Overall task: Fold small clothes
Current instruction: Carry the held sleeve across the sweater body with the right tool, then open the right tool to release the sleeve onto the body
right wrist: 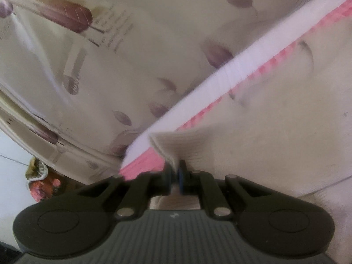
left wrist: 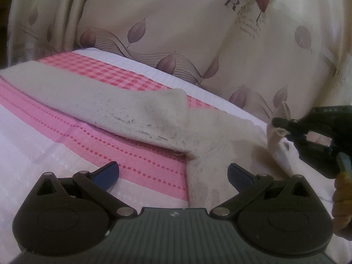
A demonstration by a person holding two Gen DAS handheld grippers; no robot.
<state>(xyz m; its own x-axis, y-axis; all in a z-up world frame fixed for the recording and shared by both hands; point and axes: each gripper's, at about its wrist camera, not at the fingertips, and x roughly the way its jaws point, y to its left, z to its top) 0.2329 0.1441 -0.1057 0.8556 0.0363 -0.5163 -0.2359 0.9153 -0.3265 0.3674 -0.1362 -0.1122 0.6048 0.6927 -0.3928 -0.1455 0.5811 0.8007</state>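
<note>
A long off-white sock (left wrist: 123, 112), grey with dirt marks, lies bent across a pink and white towel (left wrist: 136, 160). One stretch runs from the upper left to the middle, and the other (left wrist: 211, 154) comes down toward my left gripper (left wrist: 173, 175). That gripper is open and low over the towel, its blue pads either side of the sock's near part and holding nothing. At the right, my right gripper (left wrist: 283, 125) is shut on the sock's ribbed cuff (left wrist: 279, 118) and holds it lifted. In the right wrist view the cuff (right wrist: 176, 147) is pinched in the right gripper (right wrist: 176, 172).
A cream bedsheet (left wrist: 176, 22) with purple leaves and printed text lies behind the towel. The towel's white border (right wrist: 231, 66) runs diagonally in the right wrist view. A hand (left wrist: 343, 189) shows at the right edge. Colourful cloth (right wrist: 39, 182) sits at the lower left.
</note>
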